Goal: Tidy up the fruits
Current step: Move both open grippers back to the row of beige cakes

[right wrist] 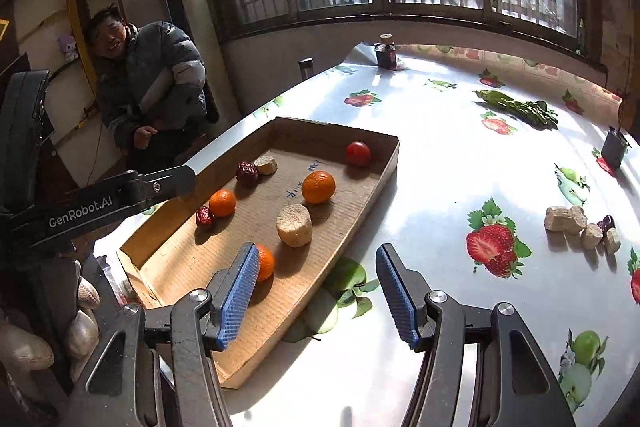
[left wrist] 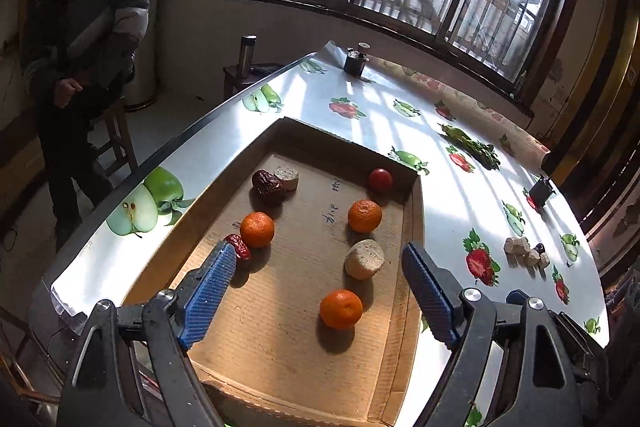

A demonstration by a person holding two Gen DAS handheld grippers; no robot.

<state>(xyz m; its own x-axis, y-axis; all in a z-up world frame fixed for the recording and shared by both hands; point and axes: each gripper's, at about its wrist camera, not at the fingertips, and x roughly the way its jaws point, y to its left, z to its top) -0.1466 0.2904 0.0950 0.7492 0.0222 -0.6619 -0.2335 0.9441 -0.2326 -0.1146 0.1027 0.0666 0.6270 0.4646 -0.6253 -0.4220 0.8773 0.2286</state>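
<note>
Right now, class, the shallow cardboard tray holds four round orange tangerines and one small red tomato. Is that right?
Not quite. The shallow cardboard tray holds three round orange tangerines, not four, as the left wrist view shows. The one small red tomato is there.

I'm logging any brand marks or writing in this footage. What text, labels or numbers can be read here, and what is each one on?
"GenRobot.AI": white lettering on the arm of the left gripper, seen in the right wrist view at.
Blue handwritten marks on the floor of the cardboard tray: too scrawled to read.
Smaller dark marks near the tray's far wall: too small to read.
Nothing else readable; the tablecloth carries only fruit pictures.
</note>
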